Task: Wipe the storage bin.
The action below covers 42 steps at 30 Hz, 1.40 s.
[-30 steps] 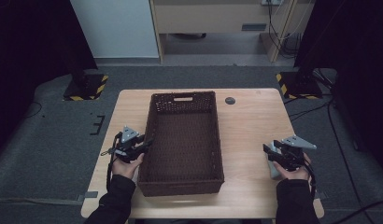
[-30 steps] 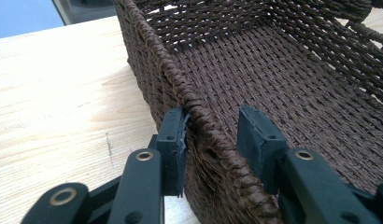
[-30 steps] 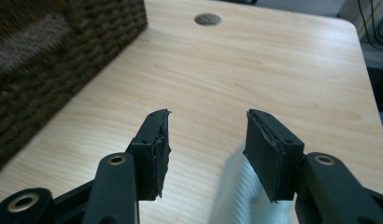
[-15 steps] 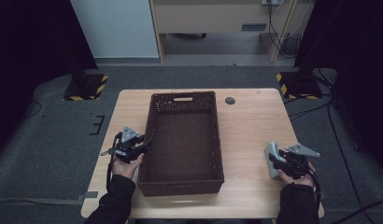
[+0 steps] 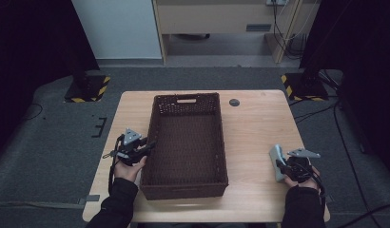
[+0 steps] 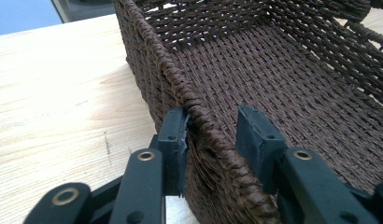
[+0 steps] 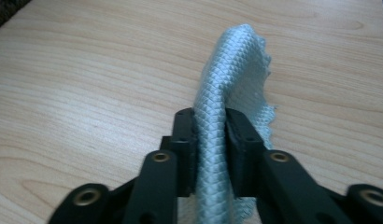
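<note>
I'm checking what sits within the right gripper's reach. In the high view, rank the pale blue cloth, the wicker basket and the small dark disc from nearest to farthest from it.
1. Pale blue cloth: pinched in the right gripper, near the table's right edge.
2. Wicker basket: mid-table, to the gripper's left.
3. Small dark disc: at the far edge, beyond the basket's far right corner.

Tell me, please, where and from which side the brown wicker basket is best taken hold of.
Grip the long side rim of the wicker basket, coming from above so one jaw goes outside the wall and one inside. The rim is a thick braided cord atop a thin upright wall, so it likely fits well. The left gripper already straddles it there; the end wall's handle slot is another option.
</note>
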Each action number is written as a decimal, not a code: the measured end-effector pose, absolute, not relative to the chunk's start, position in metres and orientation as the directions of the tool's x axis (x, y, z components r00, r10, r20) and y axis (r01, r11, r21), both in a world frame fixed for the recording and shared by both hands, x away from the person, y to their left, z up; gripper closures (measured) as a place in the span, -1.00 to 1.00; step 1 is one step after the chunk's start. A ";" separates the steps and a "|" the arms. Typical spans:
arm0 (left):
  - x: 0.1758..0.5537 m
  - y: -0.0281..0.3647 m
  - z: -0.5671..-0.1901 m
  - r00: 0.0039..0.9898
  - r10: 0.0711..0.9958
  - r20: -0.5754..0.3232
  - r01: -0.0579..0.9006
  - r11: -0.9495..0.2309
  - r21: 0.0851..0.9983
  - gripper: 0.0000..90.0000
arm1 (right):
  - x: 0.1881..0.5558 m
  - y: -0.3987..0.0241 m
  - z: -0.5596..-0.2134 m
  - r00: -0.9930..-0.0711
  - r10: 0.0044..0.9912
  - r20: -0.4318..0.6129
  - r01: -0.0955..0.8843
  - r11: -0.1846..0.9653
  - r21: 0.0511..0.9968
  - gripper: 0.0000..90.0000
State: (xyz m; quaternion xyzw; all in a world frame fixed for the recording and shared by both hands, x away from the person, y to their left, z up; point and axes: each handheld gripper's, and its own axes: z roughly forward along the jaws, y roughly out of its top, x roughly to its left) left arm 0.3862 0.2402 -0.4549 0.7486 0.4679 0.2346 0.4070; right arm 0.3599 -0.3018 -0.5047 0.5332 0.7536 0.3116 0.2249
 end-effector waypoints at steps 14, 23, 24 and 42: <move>0.385 0.239 -0.455 0.448 0.893 -0.052 0.513 -0.208 0.833 0.49 | 0.369 -0.287 -0.480 -0.401 0.915 0.040 0.578 0.219 0.786 0.84; 0.384 0.228 -0.455 0.463 0.885 -0.052 0.510 -0.218 0.832 0.49 | 0.390 -0.264 -0.472 -0.436 0.899 0.044 0.536 0.220 0.815 0.84; 0.383 0.227 -0.455 0.466 0.883 -0.053 0.509 -0.219 0.833 0.49 | 0.392 -0.263 -0.471 -0.444 0.895 0.042 0.530 0.225 0.818 0.84; 0.378 0.203 -0.455 0.499 0.865 -0.043 0.499 -0.247 0.831 0.49 | 0.428 -0.254 -0.459 -0.440 0.894 0.084 0.477 0.153 0.865 0.84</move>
